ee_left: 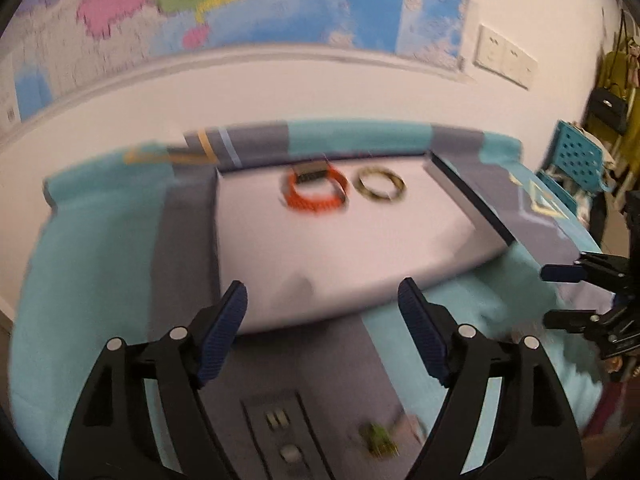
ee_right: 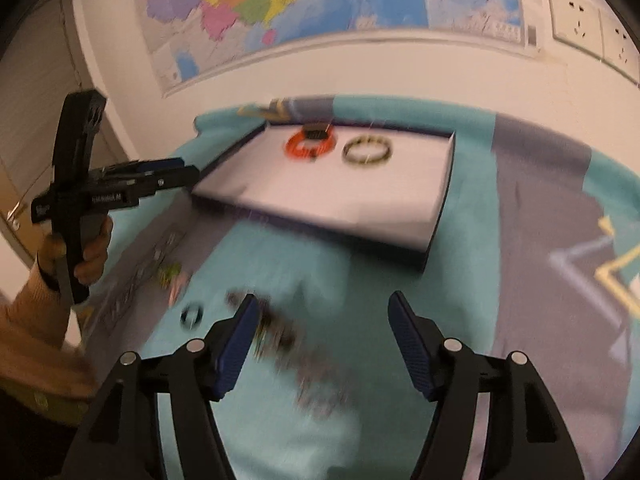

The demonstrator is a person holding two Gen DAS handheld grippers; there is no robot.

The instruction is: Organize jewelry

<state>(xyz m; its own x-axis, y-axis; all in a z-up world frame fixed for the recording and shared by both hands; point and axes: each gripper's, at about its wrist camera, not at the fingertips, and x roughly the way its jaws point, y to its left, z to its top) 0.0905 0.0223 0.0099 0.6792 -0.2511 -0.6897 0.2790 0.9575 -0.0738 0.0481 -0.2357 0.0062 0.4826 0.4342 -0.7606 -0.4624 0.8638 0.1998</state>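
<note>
A white tray (ee_left: 320, 248) (ee_right: 340, 200) lies on a teal and grey cloth (ee_left: 92, 280). At its far end are an orange bracelet (ee_left: 316, 192) (ee_right: 310, 144) and a gold and dark bangle (ee_left: 380, 186) (ee_right: 367, 152). My left gripper (ee_left: 322, 286) (ee_right: 188, 169) hangs open over the tray's near edge with nothing between its pads. My right gripper (ee_right: 323, 298) (ee_left: 554, 294) is open too, above the cloth in front of the tray. Loose pieces lie on the cloth, blurred: a dark ring (ee_right: 191, 316), a dark beaded strand (ee_right: 280, 332) and a small green piece (ee_right: 170, 274) (ee_left: 378, 438).
The cloth-covered table stands against a white wall with a coloured map (ee_right: 280, 0) and wall sockets (ee_left: 506, 56). A blue perforated chair (ee_left: 576, 156) and hanging bags (ee_left: 612, 92) stand to the right. A hand (ee_right: 94, 252) holds the left gripper's handle.
</note>
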